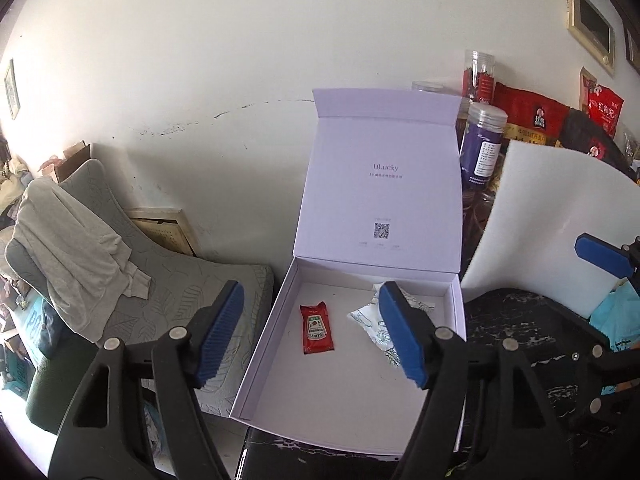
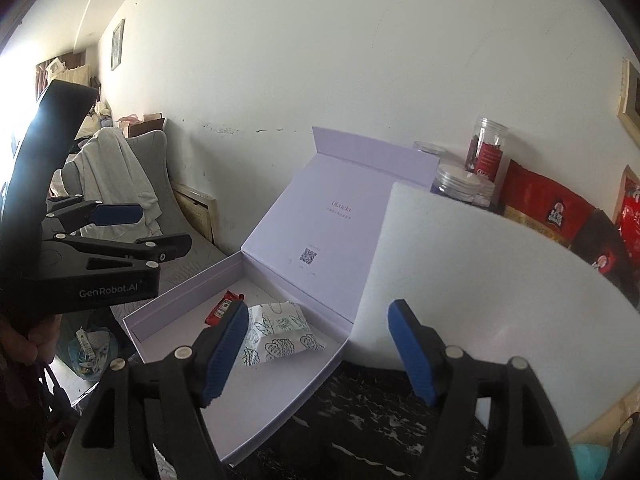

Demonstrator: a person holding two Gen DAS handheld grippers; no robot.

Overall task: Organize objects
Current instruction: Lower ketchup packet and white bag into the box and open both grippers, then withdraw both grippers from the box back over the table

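**Helper:** What have you got in front of you?

**Me:** The lavender gift box [image 1: 256, 360] sits open on the dark marbled worktop [image 1: 520, 340], its lid [image 1: 380, 184] standing up against the wall. In its tray lie a red Heinz ketchup sachet [image 1: 317, 329] and, to the right of it, apart from it, a white printed tissue packet [image 2: 280, 334]. My left claw [image 1: 312, 334] hangs above the tray with its jaws apart and nothing between them; my right claw [image 2: 316, 354] is likewise spread and empty, hovering over the box's near corner.

**Helper:** How will those two handle?

**Me:** Both look light. I judge the sachet thin, limp and slick, lying flat, so I'd nip it by a short end seam, not its filled middle, which could burst under a hard squeeze. The tissue packet is soft and puffy; it should compress, so a grip across its narrow width ought to hold.

**Helper:** And that white slab?

**Me:** The white foam sheet [image 2: 480, 280] leans just right of the box, its lower edge hidden behind my claw. It seems feather-light, fairly stiff but easily dented. I'd pinch an edge gently, probably with both claws since it is broad

**Helper:** Anything to avoid?

**Me:** The jars [image 1: 482, 144] and red snack bags [image 1: 528, 114] behind it; I'd keep clear of those
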